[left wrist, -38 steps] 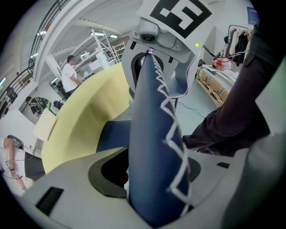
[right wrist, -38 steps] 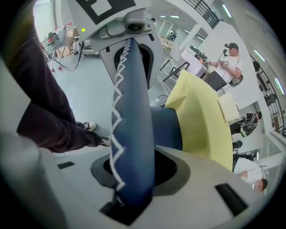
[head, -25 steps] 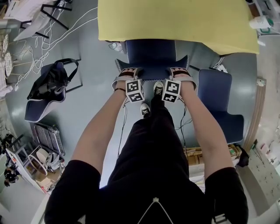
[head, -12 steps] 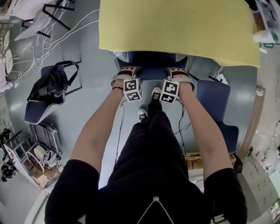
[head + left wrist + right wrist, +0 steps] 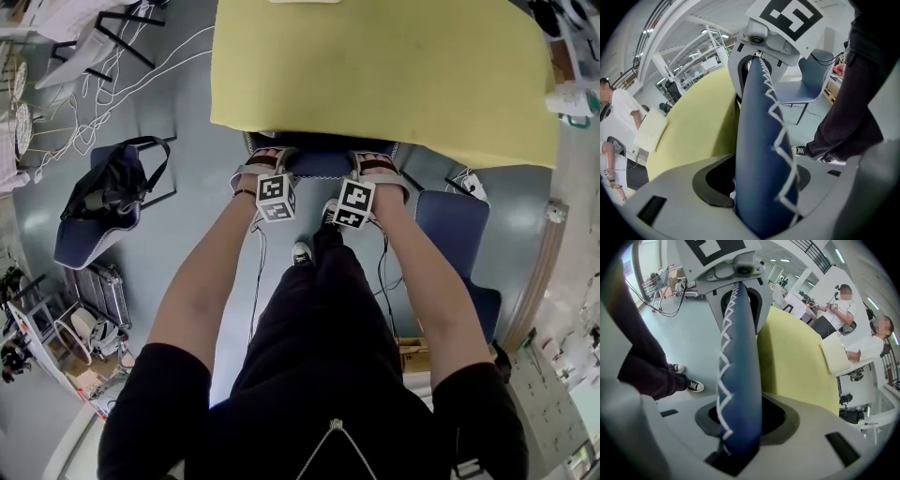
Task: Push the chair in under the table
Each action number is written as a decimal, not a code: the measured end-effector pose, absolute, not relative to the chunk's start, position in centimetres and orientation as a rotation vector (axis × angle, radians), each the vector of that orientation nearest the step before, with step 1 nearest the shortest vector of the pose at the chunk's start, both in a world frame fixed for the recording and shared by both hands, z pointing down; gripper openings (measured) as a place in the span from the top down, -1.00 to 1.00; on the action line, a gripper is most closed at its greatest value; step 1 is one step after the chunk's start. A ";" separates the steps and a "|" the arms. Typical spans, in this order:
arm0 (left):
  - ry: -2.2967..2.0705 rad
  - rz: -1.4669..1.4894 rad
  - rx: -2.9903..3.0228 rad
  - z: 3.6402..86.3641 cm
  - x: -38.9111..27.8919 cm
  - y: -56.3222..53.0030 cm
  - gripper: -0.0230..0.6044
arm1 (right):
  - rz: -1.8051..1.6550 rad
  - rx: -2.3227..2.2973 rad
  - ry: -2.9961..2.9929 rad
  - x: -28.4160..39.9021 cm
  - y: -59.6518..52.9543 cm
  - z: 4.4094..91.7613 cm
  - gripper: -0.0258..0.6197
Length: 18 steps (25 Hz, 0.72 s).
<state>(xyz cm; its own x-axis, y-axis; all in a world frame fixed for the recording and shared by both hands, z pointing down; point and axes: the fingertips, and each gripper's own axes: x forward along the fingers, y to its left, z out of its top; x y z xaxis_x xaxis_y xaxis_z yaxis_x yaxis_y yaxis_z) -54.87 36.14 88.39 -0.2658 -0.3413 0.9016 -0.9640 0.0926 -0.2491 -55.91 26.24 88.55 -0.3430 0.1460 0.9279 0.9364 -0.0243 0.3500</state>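
Note:
The blue chair (image 5: 321, 165) stands with its seat hidden beneath the yellow table (image 5: 375, 66); only its backrest's top shows at the table's near edge. My left gripper (image 5: 265, 169) is shut on the left part of that backrest rim and my right gripper (image 5: 373, 169) on the right part. In the left gripper view the backrest (image 5: 761, 140), with white zigzag stitching, stands upright between the jaws of the left gripper (image 5: 759, 185), the table (image 5: 693, 126) beside it. The right gripper view shows the same backrest (image 5: 740, 376) clamped in the right gripper (image 5: 738, 427), next to the table (image 5: 797, 362).
A second blue chair (image 5: 459, 234) stands just right of the pushed one. A chair bearing a black bag (image 5: 103, 197) is at the left, with cables (image 5: 122, 75) on the floor behind it. The person's shoes (image 5: 302, 251) are just behind the chair. People sit at a white table (image 5: 836, 352) beyond.
Both grippers have moved toward the table with the backrest in them. The chair's seat, visible a second ago, has slid under the tabletop.

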 end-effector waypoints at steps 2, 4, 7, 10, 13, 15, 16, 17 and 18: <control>-1.700 1.179 1.295 88.4 -55.6 36.2 0.16 | -1.442 -1.163 -1.558 -56.6 26.3 88.5 0.49; -1.699 1.181 1.298 88.3 -56.3 36.2 0.16 | -1.444 -1.168 -1.558 -57.2 26.4 88.5 0.49; -1.694 1.186 1.306 88.3 -56.8 36.5 0.16 | -1.445 -1.174 -1.559 -57.6 26.7 88.5 0.49; -1.694 1.185 1.310 88.2 -56.8 36.4 0.16 | -1.450 -1.171 -1.560 -57.6 26.6 88.5 0.49; -1.695 1.183 1.311 88.3 -56.7 36.4 0.16 | -1.450 -1.173 -1.557 -57.5 26.7 88.5 0.49; -1.697 1.185 1.311 88.3 -56.8 36.6 0.16 | -1.445 -1.170 -1.558 -57.6 26.8 88.5 0.48; -1.697 1.185 1.312 88.3 -56.8 36.7 0.16 | -1.440 -1.167 -1.559 -57.5 26.8 88.6 0.48; -1.696 1.184 1.314 88.3 -56.7 36.7 0.16 | -1.434 -1.166 -1.558 -57.4 26.9 88.6 0.48; -1.694 1.182 1.317 88.4 -56.5 36.8 0.16 | -1.428 -1.167 -1.555 -57.3 27.0 88.6 0.48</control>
<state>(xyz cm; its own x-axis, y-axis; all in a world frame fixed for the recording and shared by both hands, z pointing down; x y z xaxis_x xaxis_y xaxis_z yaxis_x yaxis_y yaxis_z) -56.53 36.81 88.35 -0.2583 -0.3498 0.9005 -0.9659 0.0764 -0.2473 -57.27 27.00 88.61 -0.3370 0.1497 0.9295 0.9389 -0.0203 0.3437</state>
